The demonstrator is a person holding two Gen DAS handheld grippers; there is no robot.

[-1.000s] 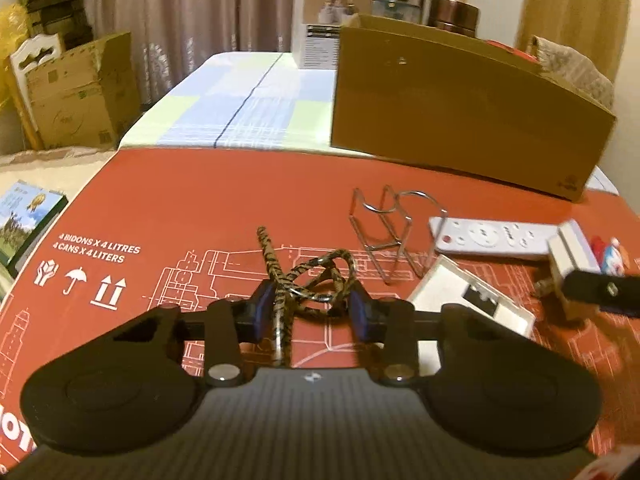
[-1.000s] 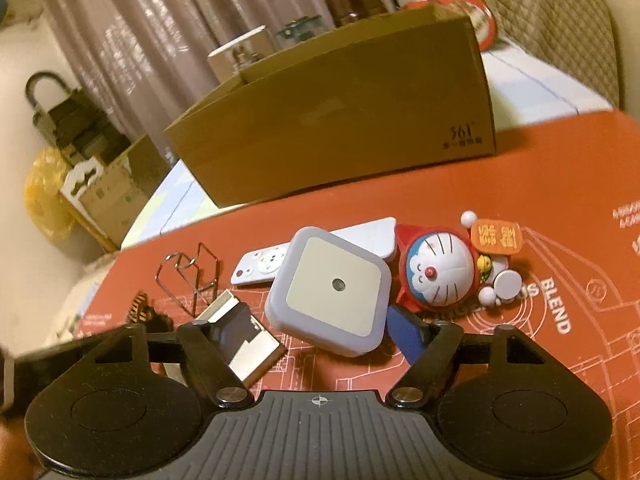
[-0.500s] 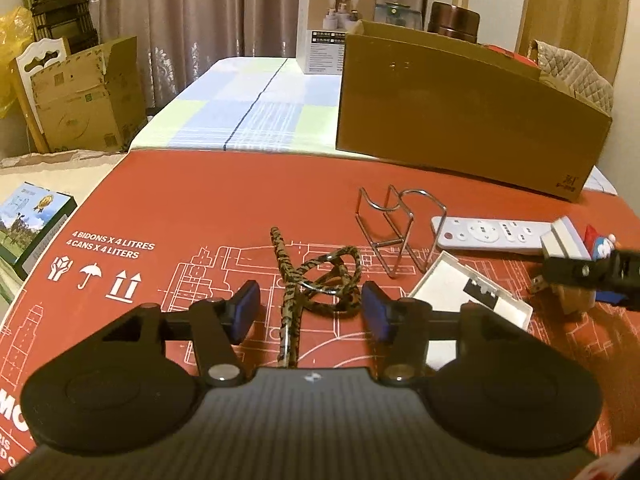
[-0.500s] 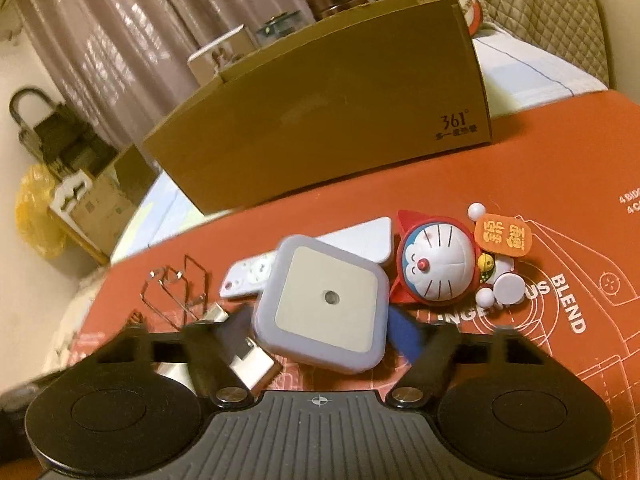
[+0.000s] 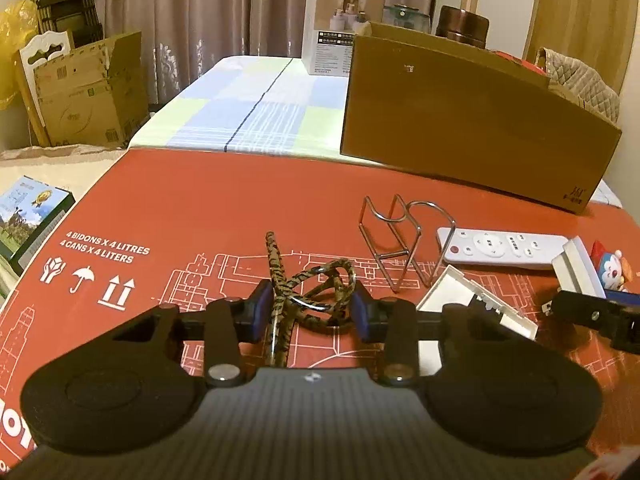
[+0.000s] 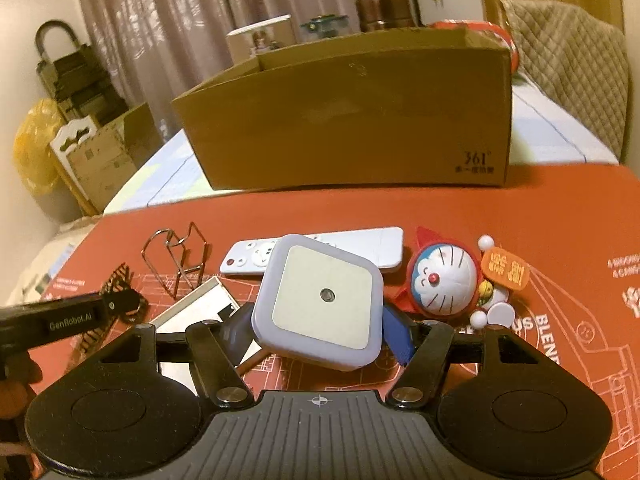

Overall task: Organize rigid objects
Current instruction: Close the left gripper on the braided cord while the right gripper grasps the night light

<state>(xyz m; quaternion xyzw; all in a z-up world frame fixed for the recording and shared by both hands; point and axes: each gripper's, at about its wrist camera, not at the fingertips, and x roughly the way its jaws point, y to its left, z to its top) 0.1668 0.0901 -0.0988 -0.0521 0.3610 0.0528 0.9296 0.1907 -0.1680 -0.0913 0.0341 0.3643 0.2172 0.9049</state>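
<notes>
Left tongs [image 5: 308,310]: just closed again onto the striped cord [image 5: 310,288], near the cardboard box [image 5: 472,128].
Right tongs [image 6: 316,334]: clamped on the square night light [image 6: 320,300], before that box.

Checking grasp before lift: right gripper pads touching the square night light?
Touching. Right wrist view: both blue pads press the sides of the night light, which sits clamped in the right gripper.

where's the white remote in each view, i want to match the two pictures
Left wrist view: white remote lies right of centre, just right of the wire rack.
Right wrist view: white remote lies mid-frame, partly behind the square night light.
Shared landmark: the cardboard box behind it.
</notes>
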